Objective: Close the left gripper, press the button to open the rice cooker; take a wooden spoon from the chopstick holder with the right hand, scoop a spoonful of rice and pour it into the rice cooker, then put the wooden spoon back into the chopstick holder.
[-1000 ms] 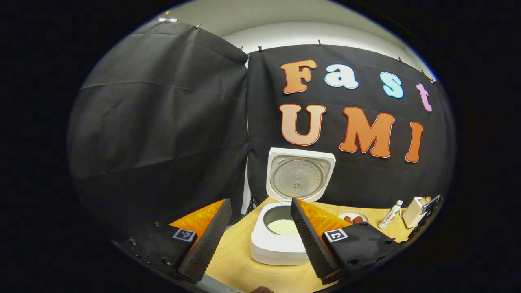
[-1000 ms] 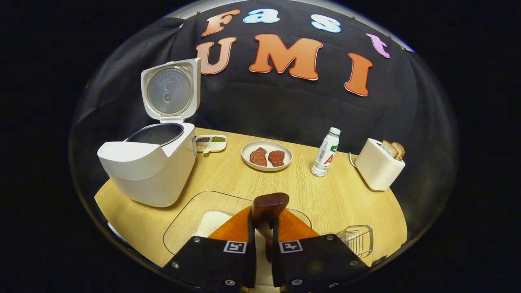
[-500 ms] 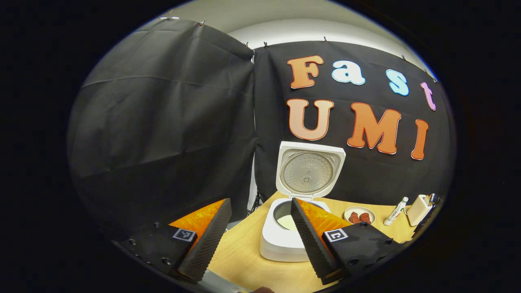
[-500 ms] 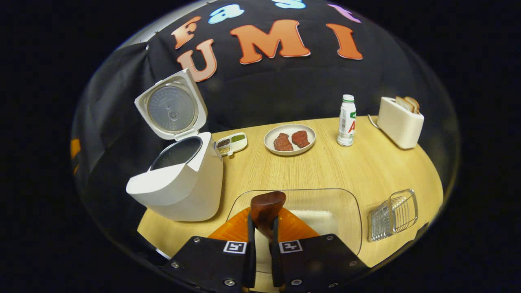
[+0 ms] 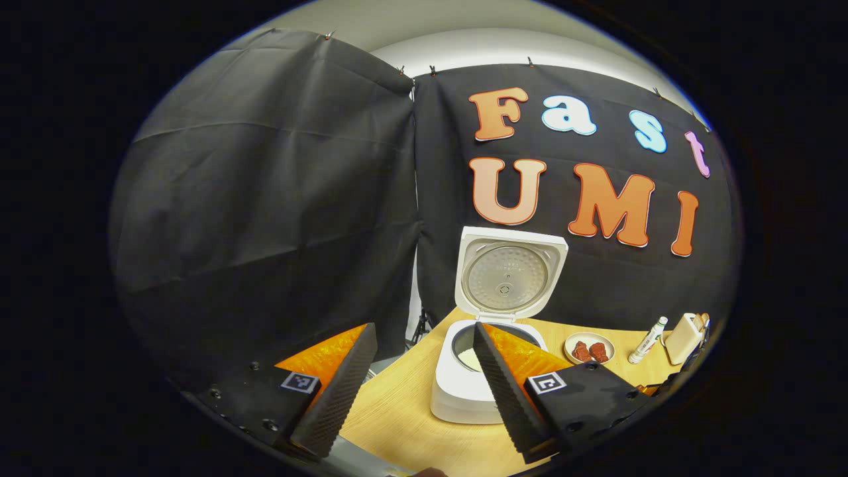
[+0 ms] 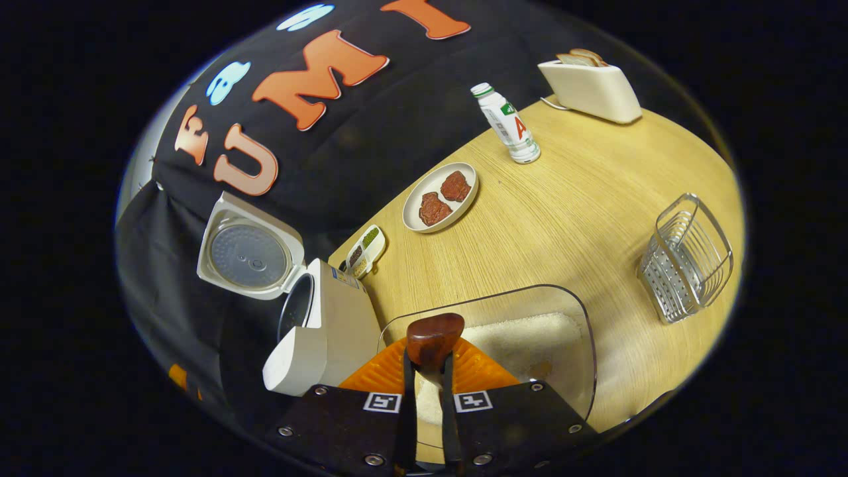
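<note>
The right gripper point(image 6: 424, 371) is rolled hard sideways, its fingers clenched on the wooden spoon point(image 6: 434, 338), whose dark bowl pokes out past the fingertips above the clear rice container point(image 6: 570, 318). The left gripper point(image 5: 417, 391) sits level with fingers spread, the open rice cooker point(image 5: 464, 397) just beyond them.

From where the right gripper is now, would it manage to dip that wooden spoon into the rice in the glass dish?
Probably yes. The right gripper grips the wooden spoon directly above the open glass dish, whose rice lies uncovered, and nothing stands between them.
</note>
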Demonstrator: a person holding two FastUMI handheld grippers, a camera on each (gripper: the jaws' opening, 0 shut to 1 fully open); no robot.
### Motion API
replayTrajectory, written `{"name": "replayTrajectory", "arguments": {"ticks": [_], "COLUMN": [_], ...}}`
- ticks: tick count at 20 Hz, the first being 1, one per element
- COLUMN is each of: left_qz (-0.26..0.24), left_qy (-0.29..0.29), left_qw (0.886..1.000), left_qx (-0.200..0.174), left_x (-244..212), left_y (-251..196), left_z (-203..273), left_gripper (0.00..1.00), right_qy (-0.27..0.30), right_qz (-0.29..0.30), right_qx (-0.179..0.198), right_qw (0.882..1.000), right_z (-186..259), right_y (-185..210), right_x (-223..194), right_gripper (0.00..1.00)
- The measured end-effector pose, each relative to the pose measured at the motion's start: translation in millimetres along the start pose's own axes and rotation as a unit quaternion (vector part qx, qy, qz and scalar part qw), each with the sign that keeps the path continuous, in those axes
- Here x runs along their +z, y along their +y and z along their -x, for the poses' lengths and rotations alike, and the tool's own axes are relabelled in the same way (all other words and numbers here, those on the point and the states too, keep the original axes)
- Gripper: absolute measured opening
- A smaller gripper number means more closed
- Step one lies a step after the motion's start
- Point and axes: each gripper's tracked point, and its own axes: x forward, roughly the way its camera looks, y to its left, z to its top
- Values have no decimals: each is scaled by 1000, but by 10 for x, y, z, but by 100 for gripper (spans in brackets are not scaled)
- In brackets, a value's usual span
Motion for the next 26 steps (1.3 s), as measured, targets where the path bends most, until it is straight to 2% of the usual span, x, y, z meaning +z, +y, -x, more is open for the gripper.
{"name": "replayTrajectory", "arguments": {"ticks": [6,15,18,21,26], "left_qz": [-3,-3,-6,-3,3], "left_qy": [3,8,6,5,2], "left_qw": [1000,1000,999,999,999], "left_qx": [-7,-30,-41,-50,-52], "left_x": [-6,-15,11,28,39], "left_y": [-71,-359,-478,-572,-576], "left_z": [-32,-96,-102,-107,-86], "left_gripper": [98,99,98,99,100], "right_qy": [0,-24,-40,-48,-58], "right_qz": [-70,-137,-181,-237,-284], "right_qx": [43,110,136,170,230], "right_qw": [997,984,973,955,929], "right_z": [14,358,498,633,843], "right_y": [-6,-227,-210,-124,236], "right_x": [123,600,788,981,1250], "right_gripper": [15,15,14,14,14]}}
